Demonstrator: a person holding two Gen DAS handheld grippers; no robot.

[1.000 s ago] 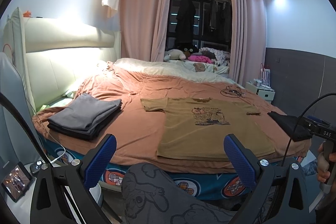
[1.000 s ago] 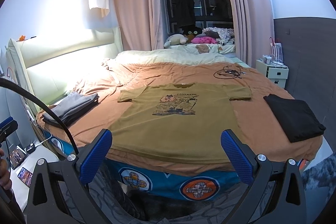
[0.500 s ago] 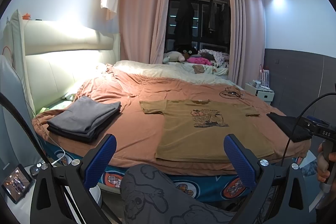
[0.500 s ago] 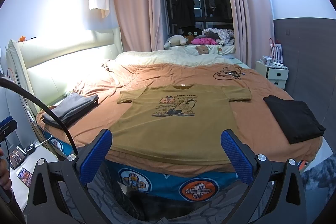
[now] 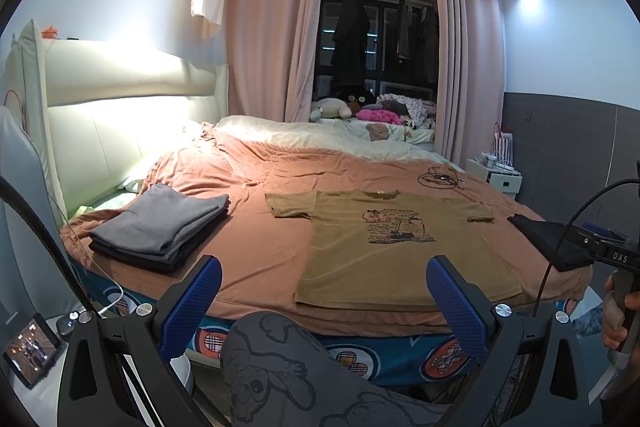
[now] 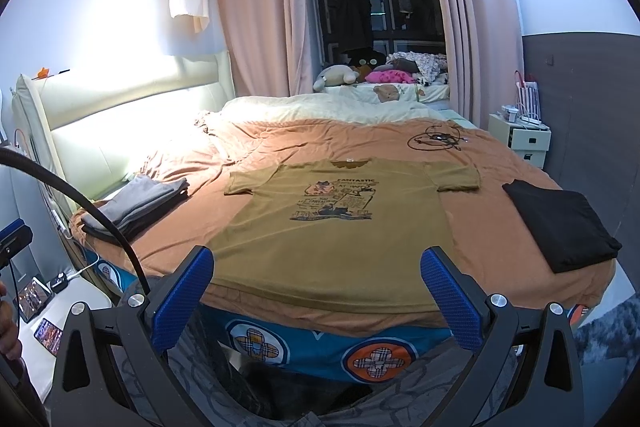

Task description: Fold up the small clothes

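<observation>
An olive-brown T-shirt (image 5: 396, 247) with a dark printed picture lies flat, face up, on the bed's orange-brown cover, hem toward me; it also shows in the right wrist view (image 6: 344, 227). My left gripper (image 5: 324, 301) is open and empty, held in front of the bed's near edge, short of the shirt. My right gripper (image 6: 316, 293) is open and empty, near the shirt's hem at the bed edge. The hand holding the right gripper shows at the far right of the left wrist view.
A folded grey and dark stack (image 5: 160, 223) (image 6: 136, 205) lies on the bed's left. A folded black garment (image 6: 560, 223) (image 5: 548, 235) lies on the right. A coiled cable (image 6: 436, 139) rests beyond the shirt. My patterned trouser leg (image 5: 288, 367) is below. A white nightstand (image 6: 520, 139) stands at the right.
Both views have shifted slightly; the bed and shirt sit a little lower and closer in frame. Both grippers stay open and empty. Nothing on the bed has moved.
</observation>
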